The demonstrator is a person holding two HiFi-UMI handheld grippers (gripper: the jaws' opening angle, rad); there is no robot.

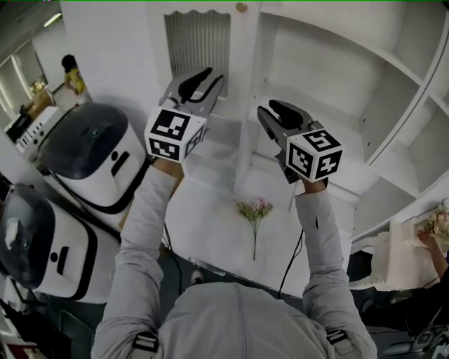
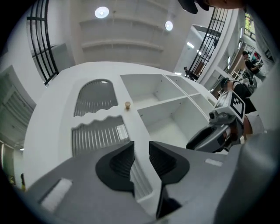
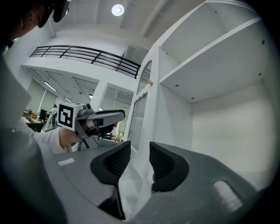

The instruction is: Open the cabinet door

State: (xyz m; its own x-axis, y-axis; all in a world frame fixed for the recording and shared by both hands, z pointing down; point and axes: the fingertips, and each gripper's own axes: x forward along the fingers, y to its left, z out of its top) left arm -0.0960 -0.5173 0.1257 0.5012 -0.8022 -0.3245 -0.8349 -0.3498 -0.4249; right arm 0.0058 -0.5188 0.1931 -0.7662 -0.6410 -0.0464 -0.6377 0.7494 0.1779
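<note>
The white cabinet door (image 1: 200,42) has a slatted panel and a small wooden knob (image 1: 241,7) near its top. It stands to the left of the uncovered shelf compartments (image 1: 330,70). My left gripper (image 1: 210,76) hangs in front of the slatted panel, open and empty. To the right of the door's edge my right gripper (image 1: 270,111) is also open and holds nothing. In the left gripper view the jaws (image 2: 141,153) point at the slats (image 2: 96,135) below the knob (image 2: 127,105). The right gripper view shows the jaws (image 3: 140,155) facing the door's edge (image 3: 146,113), apart from it.
Two white rounded appliances (image 1: 98,154) (image 1: 42,238) stand at the left. A flower sprig (image 1: 254,210) lies on the white table (image 1: 210,238) below the grippers, next to a dark cable (image 1: 291,259). A person's hand with flowers (image 1: 435,231) is at the right edge.
</note>
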